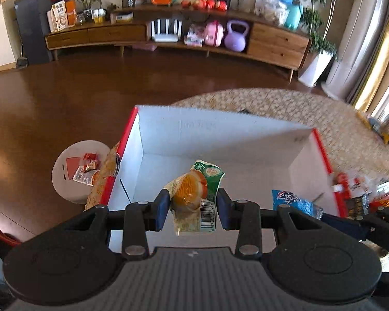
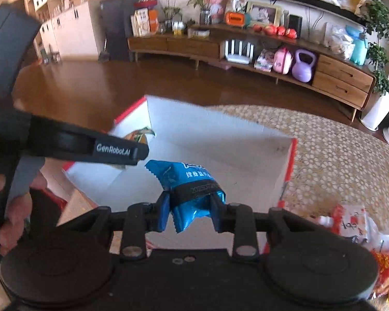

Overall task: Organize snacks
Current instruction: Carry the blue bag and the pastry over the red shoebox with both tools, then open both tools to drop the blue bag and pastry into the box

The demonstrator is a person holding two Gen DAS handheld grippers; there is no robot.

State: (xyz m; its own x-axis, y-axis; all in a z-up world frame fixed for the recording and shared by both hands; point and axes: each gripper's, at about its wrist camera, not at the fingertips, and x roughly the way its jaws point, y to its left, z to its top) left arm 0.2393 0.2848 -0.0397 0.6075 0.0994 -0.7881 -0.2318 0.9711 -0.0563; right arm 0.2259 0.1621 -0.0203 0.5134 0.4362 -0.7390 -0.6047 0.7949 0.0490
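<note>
My left gripper point(image 1: 192, 207) is shut on a clear and green snack packet with an orange pastry point(image 1: 192, 194) and holds it above the open white box with red edges point(image 1: 220, 134). My right gripper point(image 2: 190, 207) is shut on a blue snack packet point(image 2: 186, 181), also over the box point(image 2: 220, 140). The blue packet shows at the right in the left wrist view point(image 1: 295, 203). The left gripper's body point(image 2: 96, 147) crosses the right wrist view at the left. The visible part of the box floor is bare.
The box stands on a patterned round table point(image 2: 337, 150). Loose snack packets lie at the right point(image 2: 355, 223), point(image 1: 358, 194). A yellow packet point(image 1: 103, 178) leans on the box's left wall. A white stool with red snacks point(image 1: 80, 168) stands lower left. A wooden sideboard point(image 1: 168, 33) lines the far wall.
</note>
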